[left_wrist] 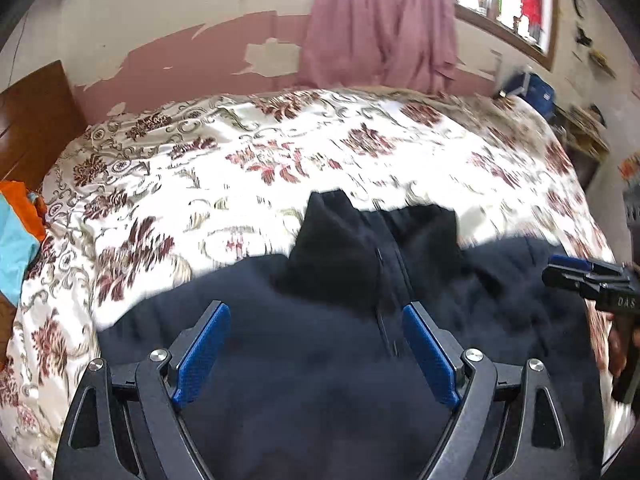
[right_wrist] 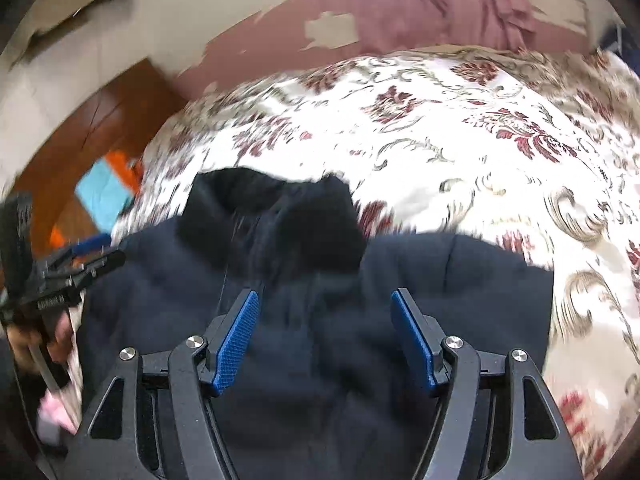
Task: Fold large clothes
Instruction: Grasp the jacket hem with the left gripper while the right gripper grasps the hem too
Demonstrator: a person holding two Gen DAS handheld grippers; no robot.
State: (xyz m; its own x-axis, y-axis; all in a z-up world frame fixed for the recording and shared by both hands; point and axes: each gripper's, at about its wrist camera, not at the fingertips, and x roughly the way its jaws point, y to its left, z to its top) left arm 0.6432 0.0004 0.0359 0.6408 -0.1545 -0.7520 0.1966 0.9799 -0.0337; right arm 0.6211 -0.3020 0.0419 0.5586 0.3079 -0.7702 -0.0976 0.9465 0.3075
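A dark navy jacket [left_wrist: 320,360] with a black collar [left_wrist: 340,248] and a front zip lies spread on the floral bedspread [left_wrist: 280,152]. My left gripper [left_wrist: 316,312] is open and empty, hovering over the jacket's chest below the collar. In the right wrist view the jacket [right_wrist: 320,340] fills the near field, collar [right_wrist: 272,216] at the far end. My right gripper [right_wrist: 324,300] is open and empty over the jacket. The right gripper also shows in the left wrist view [left_wrist: 588,280] at the right edge. The left gripper shows in the right wrist view [right_wrist: 80,268] at the left edge.
The bed runs back to a peeling pink wall [left_wrist: 180,56] with a pink curtain [left_wrist: 380,24] under a window. A wooden headboard [left_wrist: 32,120] and orange and blue cloth [left_wrist: 16,232] are at the left. A blue box [left_wrist: 532,88] stands at the back right.
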